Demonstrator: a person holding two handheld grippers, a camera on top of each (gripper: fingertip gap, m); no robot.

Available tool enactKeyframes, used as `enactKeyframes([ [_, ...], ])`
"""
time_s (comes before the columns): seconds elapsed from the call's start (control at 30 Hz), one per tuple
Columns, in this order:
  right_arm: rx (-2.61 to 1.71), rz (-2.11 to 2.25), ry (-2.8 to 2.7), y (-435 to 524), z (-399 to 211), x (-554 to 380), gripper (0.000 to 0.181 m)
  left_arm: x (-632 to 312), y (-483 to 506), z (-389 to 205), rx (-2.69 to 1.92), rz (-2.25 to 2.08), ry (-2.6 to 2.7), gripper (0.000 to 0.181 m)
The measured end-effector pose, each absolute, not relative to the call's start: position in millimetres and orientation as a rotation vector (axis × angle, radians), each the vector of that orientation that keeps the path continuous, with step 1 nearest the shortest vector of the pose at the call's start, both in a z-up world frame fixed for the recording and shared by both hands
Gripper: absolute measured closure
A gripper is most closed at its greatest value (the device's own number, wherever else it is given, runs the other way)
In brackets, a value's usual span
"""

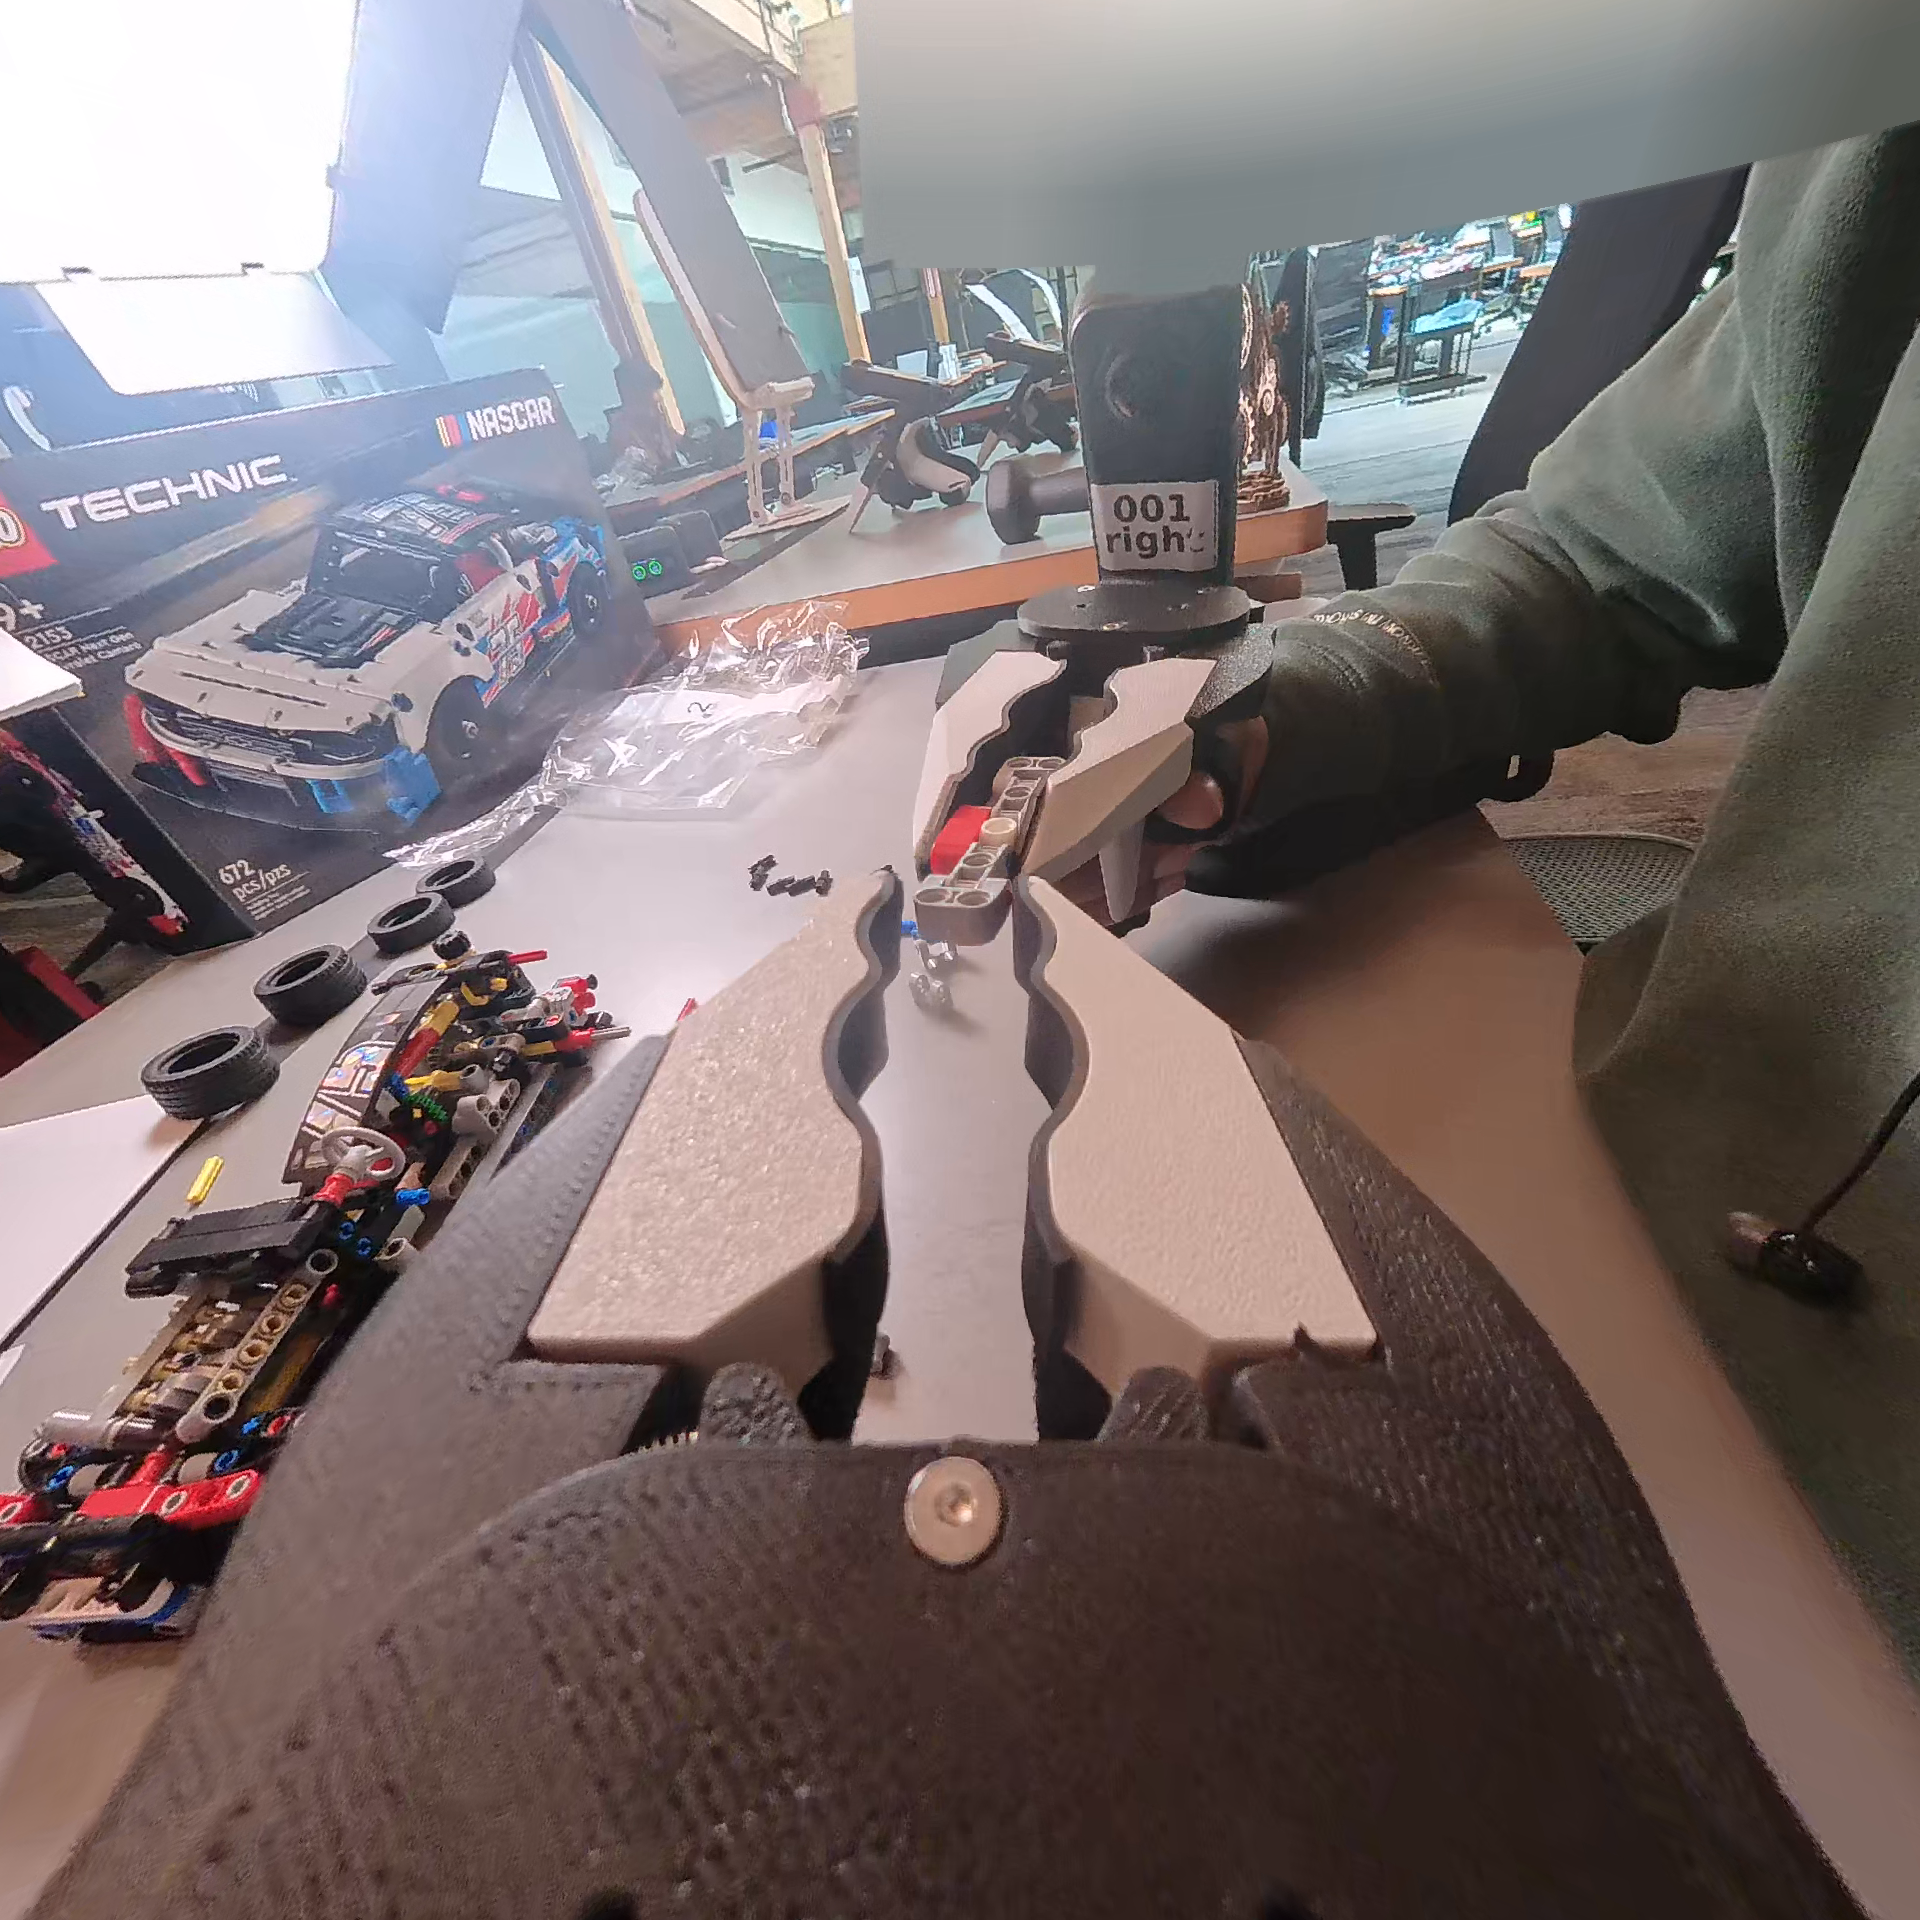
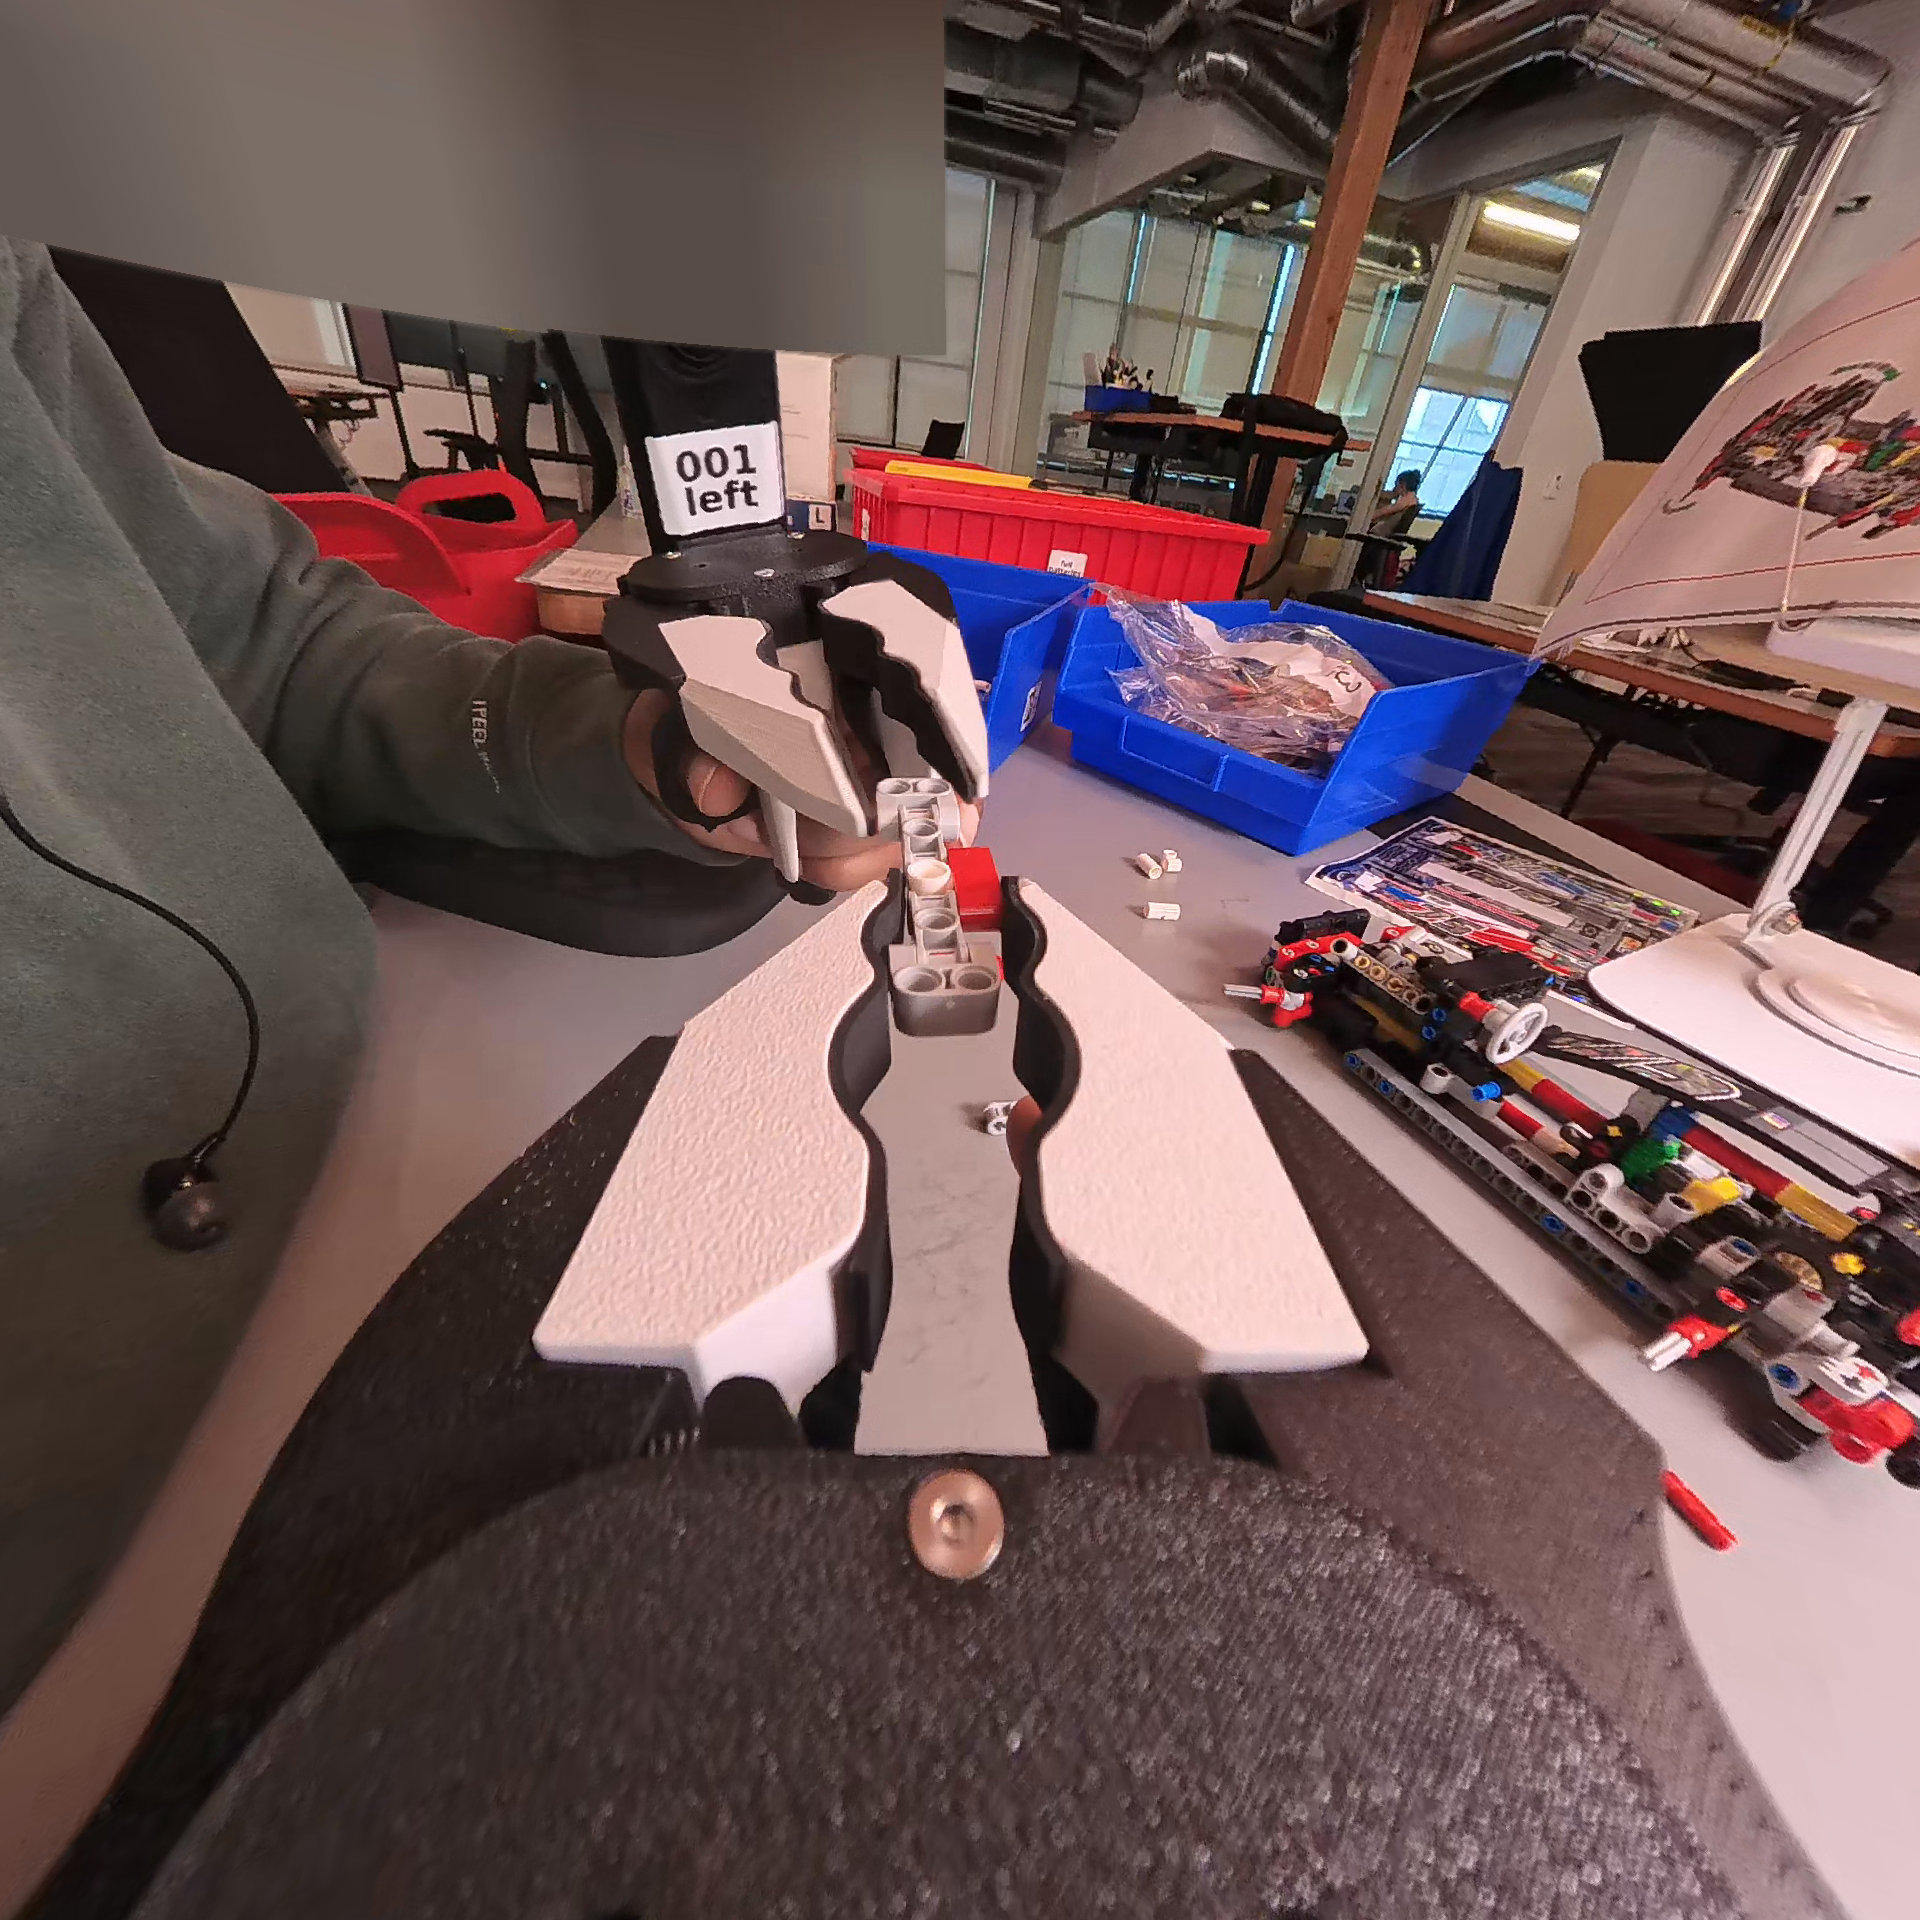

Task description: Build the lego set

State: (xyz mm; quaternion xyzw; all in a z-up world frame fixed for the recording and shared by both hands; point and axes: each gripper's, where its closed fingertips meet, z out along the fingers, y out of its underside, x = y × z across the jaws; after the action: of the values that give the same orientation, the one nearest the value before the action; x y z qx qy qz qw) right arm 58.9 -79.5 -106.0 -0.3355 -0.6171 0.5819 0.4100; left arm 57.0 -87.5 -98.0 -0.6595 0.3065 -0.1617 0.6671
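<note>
Lego chassis [image 1: 260, 1226], 4 tyres [image 1: 307, 982] alongside

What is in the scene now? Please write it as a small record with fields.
right tongs: shut on the grey beam, held above the table
grey beam: carries a red piece on one side
left tongs: tips on either side of the beam's other end; grip cannot be told
car chassis: partly built, lying on the table
tyres: four, loose, beside the chassis
blue bin: holds a clear bag of parts
</note>
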Motion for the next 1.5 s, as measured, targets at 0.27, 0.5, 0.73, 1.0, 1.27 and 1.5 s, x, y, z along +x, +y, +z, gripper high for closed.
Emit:
enactKeyframes([
  [0.27, -0.841, 1.467, -1.557, -80.2, -105.9, 59.5, 0.165, 58.3, -88.9, -98.9, -1.494, -0.377, 0.706, 0.165],
  [0.5, -0.837, 1.479, -1.559, -81.6, -105.1, 60.6, 0.165, 59.2, -90.6, -99.8, -1.495, -0.356, 0.739, 0.165],
  [0.73, -0.838, 1.500, -1.541, -83.2, -100.9, 62.1, 0.165, 60.1, -92.0, -100.4, -1.503, -0.274, 0.780, 0.165],
  [1.0, -0.882, 1.559, -1.512, -83.4, -98.8, 62.2, 0.165, 60.3, -92.9, -98.0, -1.515, -0.210, 0.787, 0.166],
  [1.27, -0.956, 1.653, -1.484, -83.6, -97.9, 60.9, 0.164, 59.3, -93.4, -96.2, -1.534, -0.170, 0.791, 0.166],
  [1.5, -0.949, 1.656, -1.528, -84.9, -102.0, 60.1, 0.165, 59.6, -95.1, -97.2, -1.480, -0.263, 0.814, 0.166],
])
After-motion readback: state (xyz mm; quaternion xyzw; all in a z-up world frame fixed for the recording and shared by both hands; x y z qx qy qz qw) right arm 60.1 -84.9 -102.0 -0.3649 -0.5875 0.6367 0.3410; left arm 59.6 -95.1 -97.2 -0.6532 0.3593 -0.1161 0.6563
